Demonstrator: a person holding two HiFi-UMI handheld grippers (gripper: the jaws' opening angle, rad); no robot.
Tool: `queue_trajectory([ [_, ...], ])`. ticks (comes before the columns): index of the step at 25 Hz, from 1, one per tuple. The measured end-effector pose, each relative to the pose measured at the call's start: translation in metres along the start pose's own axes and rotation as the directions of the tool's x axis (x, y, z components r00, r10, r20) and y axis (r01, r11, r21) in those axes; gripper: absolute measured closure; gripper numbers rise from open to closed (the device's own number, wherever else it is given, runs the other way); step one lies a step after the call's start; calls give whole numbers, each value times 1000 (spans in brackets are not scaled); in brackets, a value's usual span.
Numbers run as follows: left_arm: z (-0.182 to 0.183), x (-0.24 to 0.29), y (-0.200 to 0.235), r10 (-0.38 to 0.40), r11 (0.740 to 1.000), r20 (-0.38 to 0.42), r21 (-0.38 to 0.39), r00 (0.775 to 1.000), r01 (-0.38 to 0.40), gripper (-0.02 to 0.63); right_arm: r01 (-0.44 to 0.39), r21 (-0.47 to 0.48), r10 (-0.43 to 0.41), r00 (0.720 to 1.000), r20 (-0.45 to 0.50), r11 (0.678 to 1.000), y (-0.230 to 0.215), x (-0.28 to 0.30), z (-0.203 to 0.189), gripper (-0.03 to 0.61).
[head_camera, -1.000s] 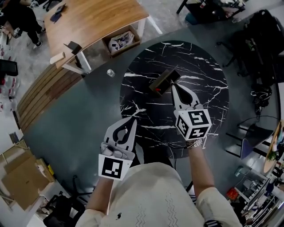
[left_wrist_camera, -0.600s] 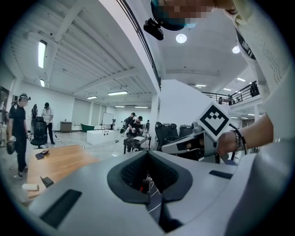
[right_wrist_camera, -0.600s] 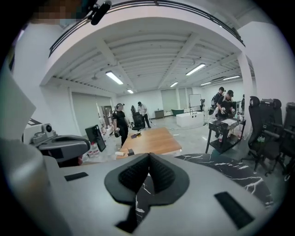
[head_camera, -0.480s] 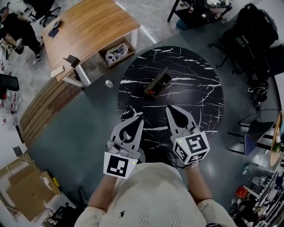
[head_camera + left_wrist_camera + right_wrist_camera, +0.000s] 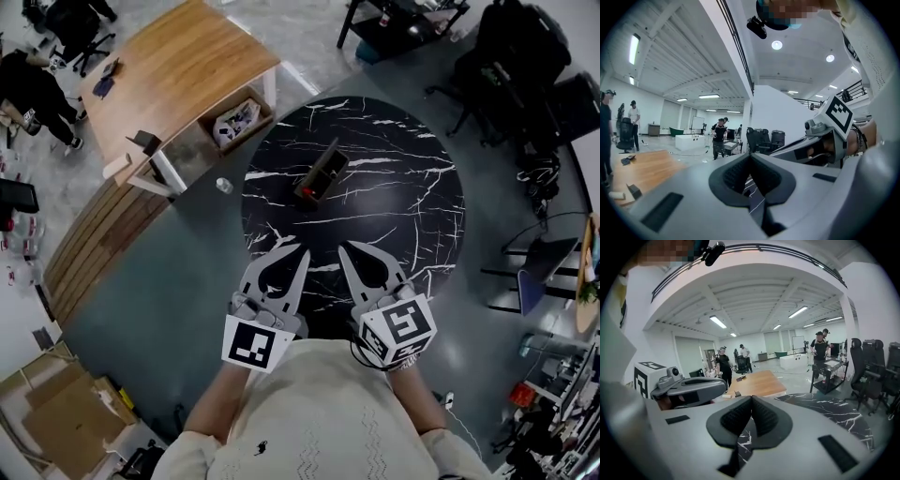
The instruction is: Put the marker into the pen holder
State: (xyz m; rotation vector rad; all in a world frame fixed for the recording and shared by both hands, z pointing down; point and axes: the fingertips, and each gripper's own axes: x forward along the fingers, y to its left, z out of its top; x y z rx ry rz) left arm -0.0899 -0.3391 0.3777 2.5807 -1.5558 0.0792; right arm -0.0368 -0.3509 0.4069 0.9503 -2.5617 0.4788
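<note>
The pen holder (image 5: 322, 171), a dark brown open box, stands on the round black marble table (image 5: 403, 187), left of its middle. A small red tip, apparently the marker (image 5: 307, 192), shows at the holder's near end. My left gripper (image 5: 300, 251) and right gripper (image 5: 346, 247) hover side by side over the table's near edge, well short of the holder. Both are shut with nothing between the jaws. The left gripper (image 5: 751, 155) view shows its tips meeting, with the other gripper (image 5: 825, 140) beside it. The right gripper (image 5: 751, 398) view shows the same.
A wooden desk (image 5: 169, 66) stands beyond the table at upper left, with a filled box (image 5: 234, 117) under its corner and a small cup (image 5: 223, 186) on the floor. Office chairs (image 5: 511, 56) crowd the upper right. People (image 5: 33, 89) stand far off.
The right gripper has drawn back from the pen holder to the table's near edge. The left gripper now sits level with it, and the holder looks farther away.
</note>
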Motion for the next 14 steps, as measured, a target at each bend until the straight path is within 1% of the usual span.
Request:
queue_trajectory([
  [1, 1, -1, 0, 0, 1000, 1, -2, 1000, 0, 606, 5, 3, -5, 1000, 0, 1000, 0, -2, 0, 563],
  [4, 1, -3, 0, 20, 998, 16, -53, 1000, -19, 606, 13, 23, -13, 1000, 3, 1000, -1, -5, 0, 563],
  [8, -1, -4, 1, 15, 999, 7, -51, 1000, -14, 606, 16, 24, -16, 1000, 0, 1000, 0, -4, -1, 563],
  [9, -2, -4, 0, 7, 999, 2, -35, 1000, -7, 606, 16, 24, -16, 1000, -3, 1000, 1, -4, -2, 563],
  [11, -4, -5, -2, -24, 999, -24, 40, 999, 24, 606, 17, 27, -17, 1000, -8, 999, 2, -4, -4, 563],
  [14, -5, -7, -6, -58, 989, -57, 133, 997, 66, 606, 19, 39, -19, 1000, -8, 999, 3, -6, -5, 563],
])
